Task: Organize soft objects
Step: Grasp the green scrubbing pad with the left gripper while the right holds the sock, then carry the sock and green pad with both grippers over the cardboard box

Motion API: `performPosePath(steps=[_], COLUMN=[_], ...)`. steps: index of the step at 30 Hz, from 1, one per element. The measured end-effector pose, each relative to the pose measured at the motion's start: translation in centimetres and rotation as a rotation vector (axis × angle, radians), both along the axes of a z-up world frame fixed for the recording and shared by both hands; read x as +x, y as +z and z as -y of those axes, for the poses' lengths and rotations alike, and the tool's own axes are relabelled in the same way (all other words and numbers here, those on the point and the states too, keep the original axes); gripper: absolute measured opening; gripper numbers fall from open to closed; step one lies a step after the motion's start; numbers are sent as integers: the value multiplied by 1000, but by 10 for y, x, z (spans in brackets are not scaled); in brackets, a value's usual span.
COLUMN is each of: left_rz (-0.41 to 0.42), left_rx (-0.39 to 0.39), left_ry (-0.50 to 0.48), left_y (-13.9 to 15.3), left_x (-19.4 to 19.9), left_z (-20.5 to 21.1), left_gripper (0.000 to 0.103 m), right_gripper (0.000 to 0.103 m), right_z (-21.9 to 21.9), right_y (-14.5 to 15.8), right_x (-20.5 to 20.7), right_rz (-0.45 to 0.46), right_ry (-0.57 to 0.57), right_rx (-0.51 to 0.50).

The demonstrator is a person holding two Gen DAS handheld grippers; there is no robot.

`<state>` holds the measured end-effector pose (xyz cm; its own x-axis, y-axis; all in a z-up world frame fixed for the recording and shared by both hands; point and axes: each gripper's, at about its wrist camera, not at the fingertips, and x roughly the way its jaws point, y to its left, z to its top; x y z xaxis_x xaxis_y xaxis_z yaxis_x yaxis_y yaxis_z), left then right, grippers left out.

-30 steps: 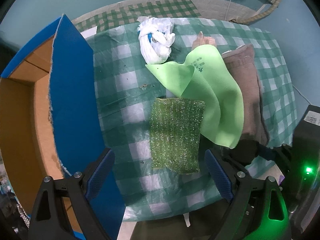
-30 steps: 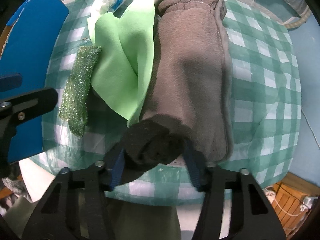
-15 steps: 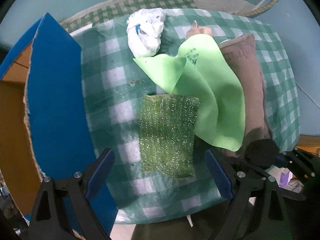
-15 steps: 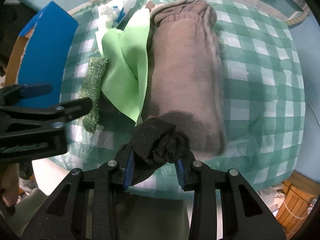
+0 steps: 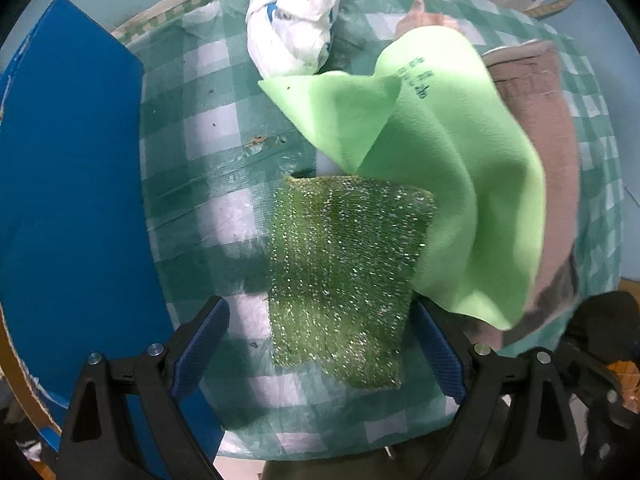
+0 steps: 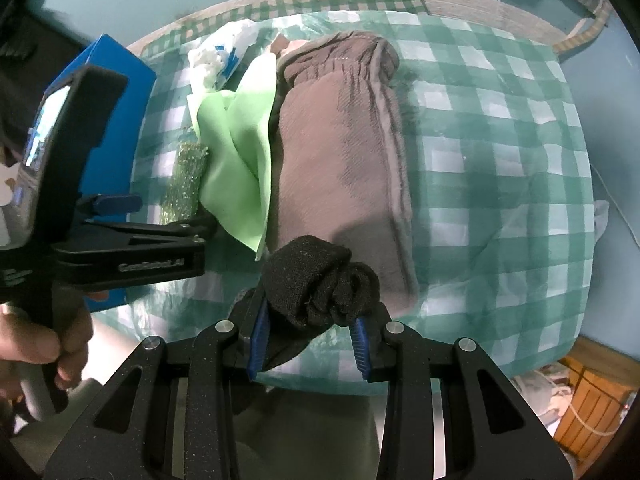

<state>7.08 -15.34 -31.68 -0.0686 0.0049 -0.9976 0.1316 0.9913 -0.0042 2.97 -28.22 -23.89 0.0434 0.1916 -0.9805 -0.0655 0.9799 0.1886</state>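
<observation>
I have the right gripper (image 6: 308, 338) clamped on the black sock (image 6: 320, 284) off the tabletop's (image 6: 500, 152) near edge, while the left gripper (image 5: 320, 344), jaws wide, straddles the green scrubber (image 5: 344, 272) to grab it.

Round table under green-white checked cloth (image 6: 500, 152), pale blue floor (image 6: 120, 4) around, wooden crate (image 6: 592, 412) at lower right.

Both cameras look almost straight down past their own fingers at the checked tablecloth (image 5: 192, 92). The left wrist view hangs close over the sparkly green scrubber (image 5: 340, 272) — blue box flap (image 5: 68, 184) at its left edge. The right wrist view sits higher and further right, over the brown folded cloth (image 6: 340, 152). Both share the light green cloth (image 5: 460, 184), scrubber and white bag (image 5: 294, 28).
</observation>
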Motion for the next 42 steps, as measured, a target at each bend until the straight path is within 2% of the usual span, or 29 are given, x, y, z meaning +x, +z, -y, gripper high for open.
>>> performPosePath(steps=[2, 3, 4, 5, 6, 8, 9, 12, 19, 33, 42], left_rz=[-10, -15, -24, -28, -30, -44, -48, -22, 8, 95, 147], left_rx=[12, 16, 19, 16, 13, -5, -15, -60, -129, -127, -146], left_ry=[5, 8, 12, 15, 18, 30, 37, 54, 20, -37, -44], left_y=[-5, -7, -10, -11, -11, -14, -15, -11, 0, 49, 75], left_x=[4, 6, 6, 7, 7, 6, 6, 6, -1, -11, -35], left_z=[0, 0, -2, -2, -3, -8, -10, -20, -27, -27, -21], left_gripper=[92, 88, 77, 71, 61, 57, 51, 24, 19, 19, 19], right_gripper=[34, 34, 34, 34, 34, 34, 34, 34, 34, 34, 34], right_z=[0, 4, 3, 3, 3, 3, 2, 1, -6, -17, -24], right_y=[0, 4, 4, 4, 6, 6, 7, 8, 11, 24, 45], right_x=[0, -2, -2, -1, -1, 0, 1, 2, 7, 24, 35], right_rz=[1, 2, 5, 6, 8, 12, 14, 20, 30, 68, 119], right_ry=[4, 5, 7, 9, 10, 12, 12, 15, 34, 66, 94], right_rx=[1, 2, 3, 3, 3, 2, 2, -1, -7, -31, -40])
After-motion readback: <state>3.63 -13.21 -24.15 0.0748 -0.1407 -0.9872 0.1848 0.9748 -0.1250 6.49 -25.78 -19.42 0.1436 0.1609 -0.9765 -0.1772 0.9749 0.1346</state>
